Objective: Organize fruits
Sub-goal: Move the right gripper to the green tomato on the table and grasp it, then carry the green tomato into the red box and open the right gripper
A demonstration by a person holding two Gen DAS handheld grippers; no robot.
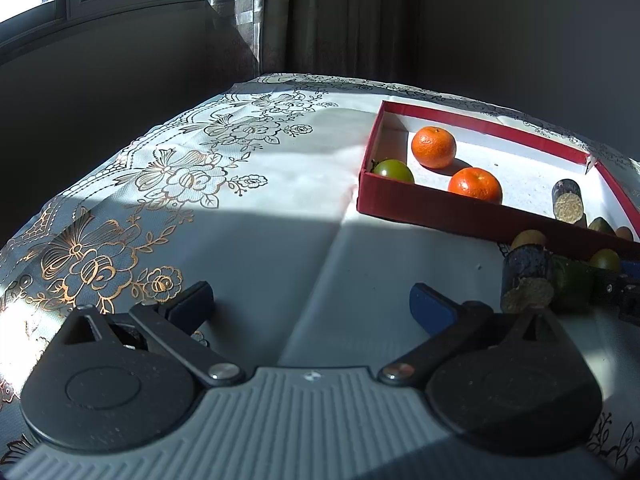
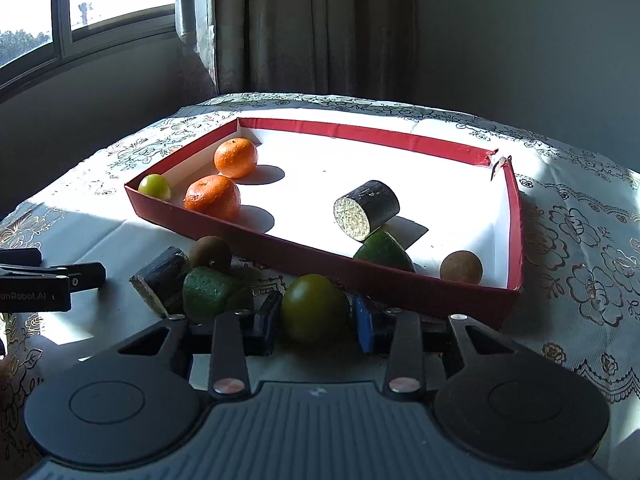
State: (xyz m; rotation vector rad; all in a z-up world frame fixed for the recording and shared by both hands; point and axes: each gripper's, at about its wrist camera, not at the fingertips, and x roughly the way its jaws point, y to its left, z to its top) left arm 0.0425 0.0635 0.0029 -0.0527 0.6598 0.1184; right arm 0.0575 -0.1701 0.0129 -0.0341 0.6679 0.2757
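Green round fruit (image 2: 315, 308) sits right between your right gripper (image 2: 318, 326) pads, on the tablecloth (image 2: 568, 240) just outside the near wall of the red tray (image 2: 400, 284). Pads look close on both sides of it, but I can't tell whether they're pinching yet or only bracketing it.

Left gripper (image 1: 312, 304) is spread wide, holding nothing, parked over bare cloth left of the tray.

Already in the tray: 2 oranges (image 2: 235, 158), 1 small green fruit (image 2: 155, 187), 1 dark cylinder piece (image 2: 366, 210), 1 green wedge (image 2: 384, 252), 1 brown round fruit (image 2: 461, 267).

Not in yet, beside your right gripper: 1 kiwi-like brown fruit (image 2: 210, 254), 1 dark cut log (image 2: 160, 280), 1 green chunk (image 2: 208, 294).

Step in hand, as I read it: picking up the green round fruit to move it into the tray.

Next move calls for:
- confirm a firm squeeze; it's round and smooth, likely to roll out
- lift clear of the near wall before going forward
- set down in the open middle, away from the wedge and cylinder
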